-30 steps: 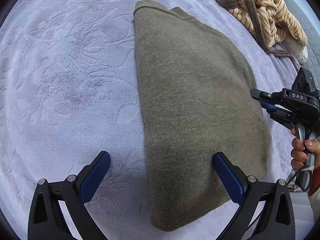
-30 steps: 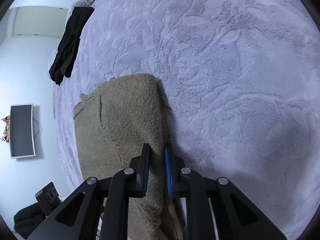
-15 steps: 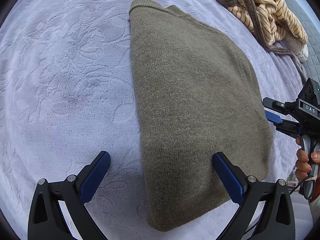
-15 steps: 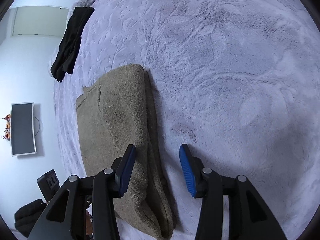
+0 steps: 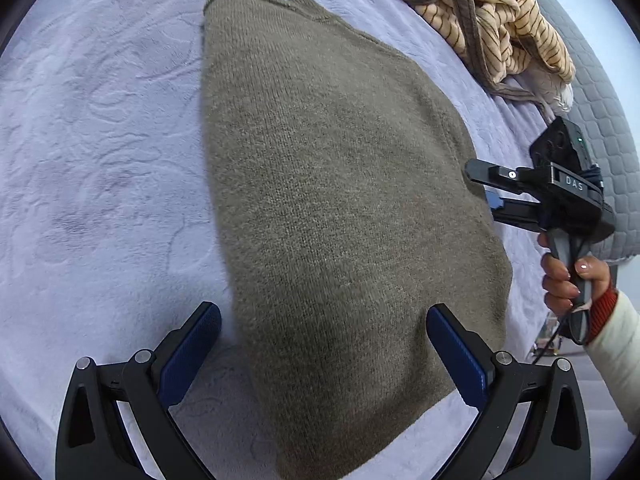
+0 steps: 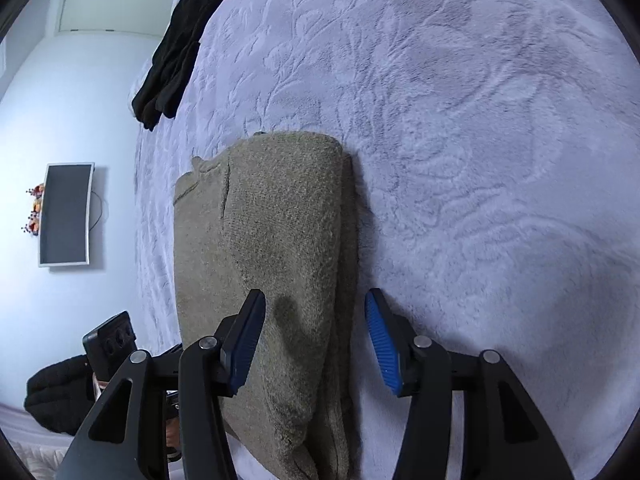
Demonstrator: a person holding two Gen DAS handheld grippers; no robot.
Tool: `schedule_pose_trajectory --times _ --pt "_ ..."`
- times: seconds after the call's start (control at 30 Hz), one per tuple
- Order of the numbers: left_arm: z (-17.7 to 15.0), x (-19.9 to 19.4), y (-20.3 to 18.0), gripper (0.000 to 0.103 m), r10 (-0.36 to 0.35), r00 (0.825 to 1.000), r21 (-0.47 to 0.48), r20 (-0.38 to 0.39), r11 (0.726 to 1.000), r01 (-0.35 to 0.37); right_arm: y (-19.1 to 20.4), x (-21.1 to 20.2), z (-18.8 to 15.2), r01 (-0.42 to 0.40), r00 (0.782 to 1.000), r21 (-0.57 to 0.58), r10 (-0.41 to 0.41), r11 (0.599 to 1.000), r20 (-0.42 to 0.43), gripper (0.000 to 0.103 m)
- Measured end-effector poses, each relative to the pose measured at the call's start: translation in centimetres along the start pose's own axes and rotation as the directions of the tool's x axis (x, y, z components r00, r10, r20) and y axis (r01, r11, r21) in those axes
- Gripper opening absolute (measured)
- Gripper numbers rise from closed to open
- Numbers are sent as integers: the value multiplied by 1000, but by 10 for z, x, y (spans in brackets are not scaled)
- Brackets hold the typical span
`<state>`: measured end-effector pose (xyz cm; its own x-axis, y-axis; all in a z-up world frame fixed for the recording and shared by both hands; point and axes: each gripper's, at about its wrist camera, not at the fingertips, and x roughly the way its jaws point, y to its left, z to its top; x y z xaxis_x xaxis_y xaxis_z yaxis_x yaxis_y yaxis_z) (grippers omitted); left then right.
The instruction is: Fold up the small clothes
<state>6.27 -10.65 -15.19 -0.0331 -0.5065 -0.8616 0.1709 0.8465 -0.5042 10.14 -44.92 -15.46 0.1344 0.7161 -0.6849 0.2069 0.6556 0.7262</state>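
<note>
An olive-brown knit sweater lies folded lengthwise on the lilac embossed bedspread; it also shows in the right wrist view. My left gripper is open wide and empty, its blue pads straddling the sweater's near end just above it. My right gripper is open and empty, with its jaws on either side of the sweater's folded long edge. In the left wrist view the right gripper sits at the sweater's right edge, held by a hand.
A pile of cream striped clothes lies at the far right of the bed. A black garment lies near the bed's far edge. A wall screen and another dark garment are beyond the bed.
My right gripper has opened and let go of the sweater's edge, then moved in along that edge. My left gripper has come a little closer over the sweater, still open.
</note>
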Motion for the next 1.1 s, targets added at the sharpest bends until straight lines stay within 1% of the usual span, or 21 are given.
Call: schedule_pose_trajectory --times 0.1,0.23,0.33,0.43,0.6,0.67,0.7,0.73,0.77,0.8,0.83,0.9,0.97,1.03,1.1 --pt "5 3 1 103 -18 1000 -10 1 1000 18 -2 13 5 -11 999 -24 10 1000 -41 56" --pt "13 8 -6 103 -30 1000 -2 8 1000 30 -3 20 13 -64 997 -29 62 998 -49 56" --pt "17 15 -13 103 -3 1000 11 1 1000 3 -5 25 16 -93 994 -24 92 995 -54 58" --pt "17 22 -16 103 22 1000 20 2 1000 -22 -10 32 19 -130 990 2 130 991 -56 59" --pt "19 27 -14 103 16 1000 -8 7 1000 -16 -21 39 22 -175 982 74 179 982 -57 59" --pt "18 27 -12 103 10 1000 -23 13 1000 -10 -24 38 22 -181 981 89 187 979 -59 57" --pt "18 25 -13 102 9 1000 -27 20 1000 -8 -24 38 22 -182 981 87 187 980 -58 54" --pt "16 23 -12 99 9 1000 -29 29 1000 -9 -23 36 21 -187 980 85 192 979 -55 48" --pt "14 19 -14 92 20 999 -33 50 999 -19 -21 35 19 -194 979 86 198 977 -45 45" --pt "11 14 -11 84 21 998 -34 61 999 -19 -20 32 16 -201 978 90 205 975 -28 38" --pt "10 11 -11 80 20 997 -36 71 999 -17 -18 30 14 -205 978 95 207 974 -14 35" --pt "7 1 -10 66 13 996 -45 92 999 -9 -17 25 9 -218 976 116 218 969 12 34" --pt "6 -8 -10 60 3 995 -45 104 999 1 -15 20 6 -242 970 136 240 961 32 33" --pt "4 -17 -10 58 -9 994 -38 112 999 13 -9 14 2 -265 964 141 261 954 43 32" --pt "4 -24 -12 56 -18 992 -26 122 999 21 1 11 -1 -270 963 131 266 954 47 32"
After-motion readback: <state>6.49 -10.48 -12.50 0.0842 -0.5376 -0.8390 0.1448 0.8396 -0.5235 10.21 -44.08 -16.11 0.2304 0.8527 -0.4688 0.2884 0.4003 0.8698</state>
